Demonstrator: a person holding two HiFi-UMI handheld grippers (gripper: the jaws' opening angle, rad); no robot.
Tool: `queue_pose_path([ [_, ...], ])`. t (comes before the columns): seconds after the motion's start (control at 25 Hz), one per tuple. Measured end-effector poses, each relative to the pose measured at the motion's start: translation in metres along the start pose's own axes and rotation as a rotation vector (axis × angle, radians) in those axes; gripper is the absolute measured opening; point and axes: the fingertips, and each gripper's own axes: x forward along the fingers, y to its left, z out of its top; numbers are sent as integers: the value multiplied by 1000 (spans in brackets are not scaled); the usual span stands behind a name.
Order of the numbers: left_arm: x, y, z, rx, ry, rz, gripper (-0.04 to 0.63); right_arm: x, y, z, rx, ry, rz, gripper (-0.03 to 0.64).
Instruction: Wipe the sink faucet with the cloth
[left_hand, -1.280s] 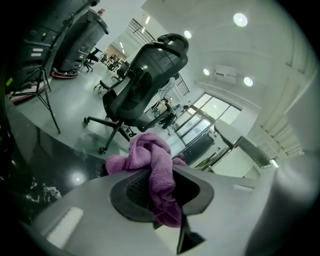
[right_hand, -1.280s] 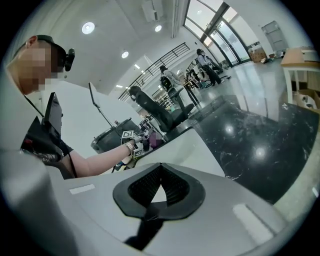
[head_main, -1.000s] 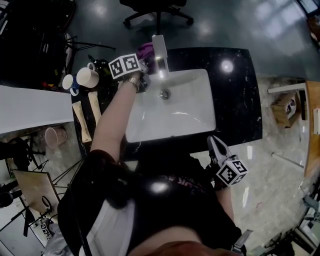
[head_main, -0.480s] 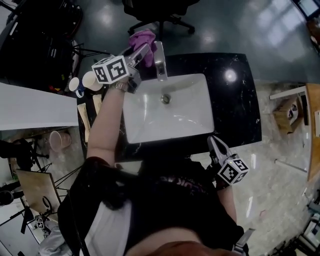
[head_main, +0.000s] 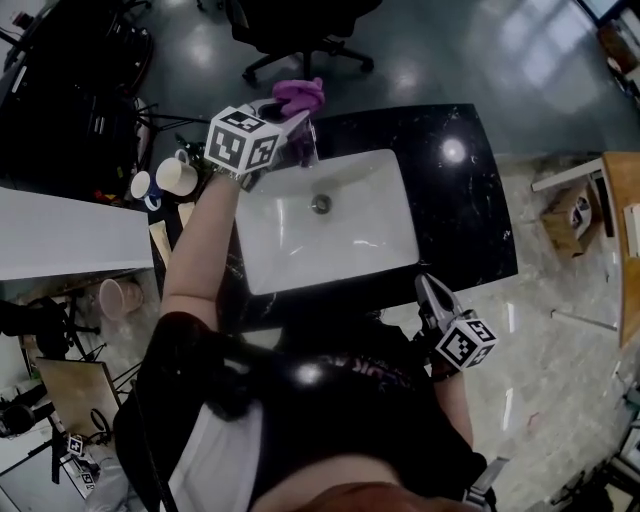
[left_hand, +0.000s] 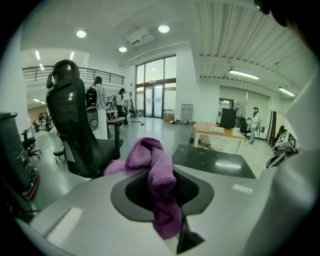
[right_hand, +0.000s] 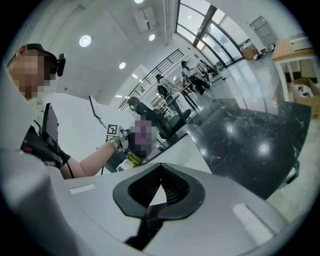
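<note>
Two grippers show. The left gripper (head_main: 290, 118) pinches the purple cloth (head_main: 298, 97), held up by the faucet (head_main: 308, 142) at the sink's (head_main: 330, 250) back rim; whether they touch is unclear. The right gripper (head_main: 432, 293), jaws together and empty, sits near the counter's (head_main: 460, 220) front edge.

A black, speckled stone table (head_main: 465, 200) stands on a glossy dark grey floor (head_main: 450, 50) that mirrors the lamps. A paler marbled floor (head_main: 560, 380) lies to one side, and a black swivel office chair (head_main: 300, 25) stands just behind the table. Farther off, tall glazed windows and doors (left_hand: 155, 97) let in daylight under a white ceiling set with round recessed lights (left_hand: 163, 29) and long strip lights (left_hand: 243, 74), near a light wooden desk (left_hand: 220, 131) and a railed upper gallery (left_hand: 100, 75).
</note>
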Motion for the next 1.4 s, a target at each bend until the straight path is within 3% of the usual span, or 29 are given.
queue_pose_path([
  [0.2, 21, 44, 8, -9, 45, 62, 81, -3, -7, -3, 30, -30, -27, 12],
  [0.36, 27, 51, 12, -3, 59, 61, 82, -3, -4, -5, 36, -29, -35, 12],
  [0.68, -5, -1, -3, 27, 4, -13, 81, 7, -2, -9, 37, -8, 1, 12],
  [0.92, -41, -68, -49, 64, 34, -158, 81, 14, 2, -8, 23, 28, 37, 12],
  [1.12, -25, -74, -91, 84, 129, -160, 81, 16, 3, -9, 10, 43, 48, 12],
  [1.28, -9, -62, -84, 89, 133, -143, 81, 13, 0, -10, 15, 41, 31, 12],
  [1.4, 4, -39, -79, 98, 145, -87, 81, 8, -6, -10, 35, 29, 6, 12],
])
